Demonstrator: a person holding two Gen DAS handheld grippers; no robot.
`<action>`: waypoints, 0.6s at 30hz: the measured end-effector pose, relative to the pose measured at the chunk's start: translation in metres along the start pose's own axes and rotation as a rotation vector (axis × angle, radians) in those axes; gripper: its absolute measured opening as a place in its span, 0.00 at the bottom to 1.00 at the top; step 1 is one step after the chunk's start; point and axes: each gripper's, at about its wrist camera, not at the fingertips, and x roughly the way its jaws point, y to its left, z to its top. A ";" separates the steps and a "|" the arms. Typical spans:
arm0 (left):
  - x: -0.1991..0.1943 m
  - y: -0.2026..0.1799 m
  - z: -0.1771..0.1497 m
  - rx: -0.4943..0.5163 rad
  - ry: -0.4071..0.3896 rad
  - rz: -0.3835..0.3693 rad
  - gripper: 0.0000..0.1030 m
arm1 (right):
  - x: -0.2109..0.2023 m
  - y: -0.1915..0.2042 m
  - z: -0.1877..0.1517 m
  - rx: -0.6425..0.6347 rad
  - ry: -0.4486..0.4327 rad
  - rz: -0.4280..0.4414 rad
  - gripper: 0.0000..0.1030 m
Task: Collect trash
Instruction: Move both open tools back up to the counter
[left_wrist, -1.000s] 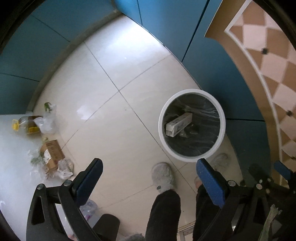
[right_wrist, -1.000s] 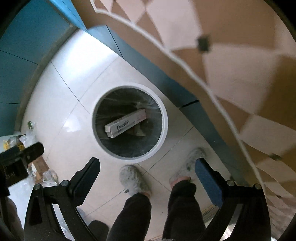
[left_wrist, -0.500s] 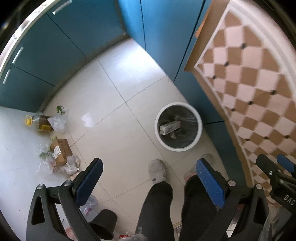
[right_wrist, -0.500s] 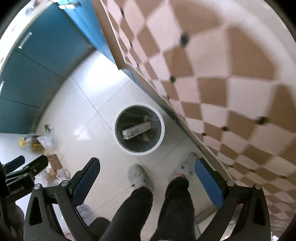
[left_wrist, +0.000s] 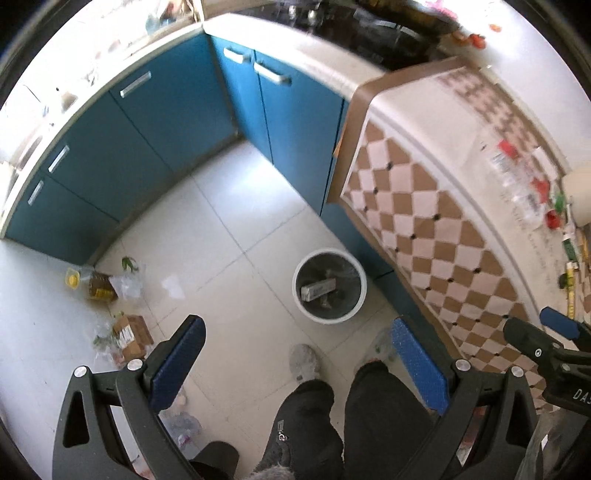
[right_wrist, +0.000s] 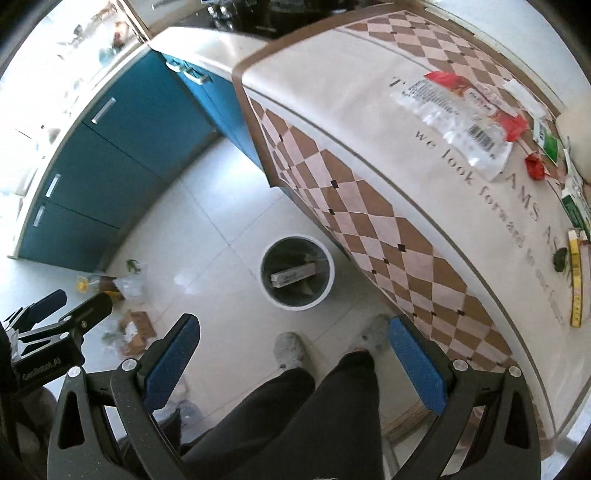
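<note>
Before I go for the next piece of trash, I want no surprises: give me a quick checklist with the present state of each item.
1. Left gripper empty, jaws apart: ok.
2. Right gripper empty, jaws apart: ok.
3. Trash bin upright on the floor, mouth uncovered: ok.
4. White box inside the bin: ok.
5. Table cleared: not ok; a clear wrapper and red scrap lie on the tablecloth.
6. Floor cleared: not ok; a cardboard box and yellow-capped bottle lie by the cabinets.
</note>
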 end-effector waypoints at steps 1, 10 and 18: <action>-0.006 -0.004 0.001 0.003 -0.012 0.002 1.00 | -0.010 -0.003 -0.001 0.009 -0.006 0.024 1.00; -0.063 -0.082 0.047 0.080 -0.164 -0.016 1.00 | -0.062 -0.073 -0.003 0.151 -0.093 0.124 1.00; -0.061 -0.236 0.087 0.275 -0.166 -0.082 1.00 | -0.106 -0.227 -0.013 0.405 -0.192 0.003 1.00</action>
